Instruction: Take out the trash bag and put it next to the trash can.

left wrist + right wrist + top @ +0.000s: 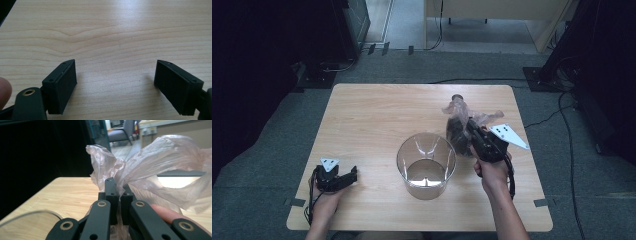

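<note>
A thin clear plastic bag (pixel 459 125) with dark contents hangs above the table just right of a clear round container (pixel 426 163). My right gripper (pixel 473 131) is shut on the bag's gathered top; in the right gripper view the jaws pinch the crumpled pinkish film (pixel 140 170) between them at the gripper (pixel 119 187). My left gripper (pixel 348 176) rests low near the table's front left corner. Its jaws stand wide apart over bare wood in the left gripper view (pixel 116 82), with nothing between them.
The wooden table (pixel 377 115) stands on grey carpet, with dark equipment at both sides and cables on the floor at the right. The container stands at the front middle of the table, its curved rim (pixel 30 215) showing at the lower left of the right gripper view.
</note>
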`<move>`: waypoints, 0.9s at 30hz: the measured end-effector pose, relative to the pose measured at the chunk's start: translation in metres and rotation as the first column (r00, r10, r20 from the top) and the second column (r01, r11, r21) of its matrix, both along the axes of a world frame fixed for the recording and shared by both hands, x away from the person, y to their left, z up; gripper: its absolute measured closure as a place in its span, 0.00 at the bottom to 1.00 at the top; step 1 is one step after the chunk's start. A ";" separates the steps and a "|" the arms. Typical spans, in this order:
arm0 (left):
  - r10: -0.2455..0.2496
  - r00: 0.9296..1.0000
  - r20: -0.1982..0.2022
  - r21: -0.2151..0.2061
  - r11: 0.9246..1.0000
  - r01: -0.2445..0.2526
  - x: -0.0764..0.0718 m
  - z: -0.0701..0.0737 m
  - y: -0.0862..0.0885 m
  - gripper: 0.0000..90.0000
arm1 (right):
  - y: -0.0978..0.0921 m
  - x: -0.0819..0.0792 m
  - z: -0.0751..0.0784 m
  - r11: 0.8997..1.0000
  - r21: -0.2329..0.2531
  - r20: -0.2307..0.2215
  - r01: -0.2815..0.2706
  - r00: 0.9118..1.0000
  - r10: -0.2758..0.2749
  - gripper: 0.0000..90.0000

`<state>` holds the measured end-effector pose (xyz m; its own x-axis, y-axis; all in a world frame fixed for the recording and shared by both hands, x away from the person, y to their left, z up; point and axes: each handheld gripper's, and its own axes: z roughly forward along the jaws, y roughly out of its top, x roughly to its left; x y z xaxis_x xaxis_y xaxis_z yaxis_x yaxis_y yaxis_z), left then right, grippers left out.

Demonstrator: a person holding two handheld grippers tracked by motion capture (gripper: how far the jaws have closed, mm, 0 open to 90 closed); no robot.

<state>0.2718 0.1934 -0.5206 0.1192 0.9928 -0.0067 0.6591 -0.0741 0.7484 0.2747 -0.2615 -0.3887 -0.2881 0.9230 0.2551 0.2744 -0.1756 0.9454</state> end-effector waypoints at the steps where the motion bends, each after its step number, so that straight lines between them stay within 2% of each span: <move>1: -0.003 1.000 0.000 -0.004 1.000 0.003 0.000 0.000 0.001 0.20 | 0.003 0.005 0.000 1.000 0.004 0.001 -0.010 1.000 0.010 1.00; 3: -0.008 1.000 0.002 -0.012 1.000 0.008 0.000 0.000 0.002 0.20 | 0.008 0.013 0.001 1.000 -0.012 0.012 -0.019 1.000 0.019 1.00; 6: -0.011 1.000 0.005 -0.021 1.000 0.011 0.000 0.000 0.003 0.20 | 0.013 0.023 -0.002 0.999 -0.037 0.004 -0.024 1.000 0.024 1.00; 10: -0.012 1.000 0.005 -0.023 1.000 0.012 0.000 0.000 0.003 0.20 | 0.015 0.032 -0.013 0.998 -0.060 -0.041 -0.029 0.999 0.027 0.99; 14: -0.017 1.000 0.006 -0.027 0.999 0.017 0.000 0.000 0.003 0.20 | 0.010 0.034 -0.024 0.999 -0.044 -0.085 -0.028 0.996 0.025 0.93; 16: -0.019 1.000 0.006 -0.035 0.999 0.019 0.000 0.000 0.004 0.20 | 0.006 0.033 -0.026 0.999 -0.028 -0.092 -0.041 0.995 0.038 0.85; 18: -0.020 1.000 0.007 -0.039 0.999 0.020 0.000 0.000 0.004 0.20 | 0.004 0.032 -0.027 0.998 -0.024 -0.100 -0.057 0.994 0.054 0.72; 20: -0.019 1.000 0.006 -0.038 0.999 0.019 0.000 0.000 0.004 0.20 | 0.002 0.030 -0.026 0.999 -0.029 -0.104 -0.041 0.994 0.038 0.50; 21: -0.019 1.000 0.006 -0.037 0.999 0.020 0.000 0.000 0.004 0.20 | 0.001 0.029 -0.025 0.999 -0.035 -0.105 -0.028 0.994 0.024 0.43; 23: -0.020 1.000 0.007 -0.039 0.999 0.020 0.000 0.000 0.004 0.20 | -0.001 0.027 -0.023 0.999 -0.041 -0.115 -0.021 0.993 0.016 0.34; 27: -0.024 1.000 0.008 -0.045 0.999 0.024 0.000 0.000 0.005 0.20 | -0.005 0.023 -0.022 0.996 -0.072 -0.133 -0.055 0.990 0.045 0.20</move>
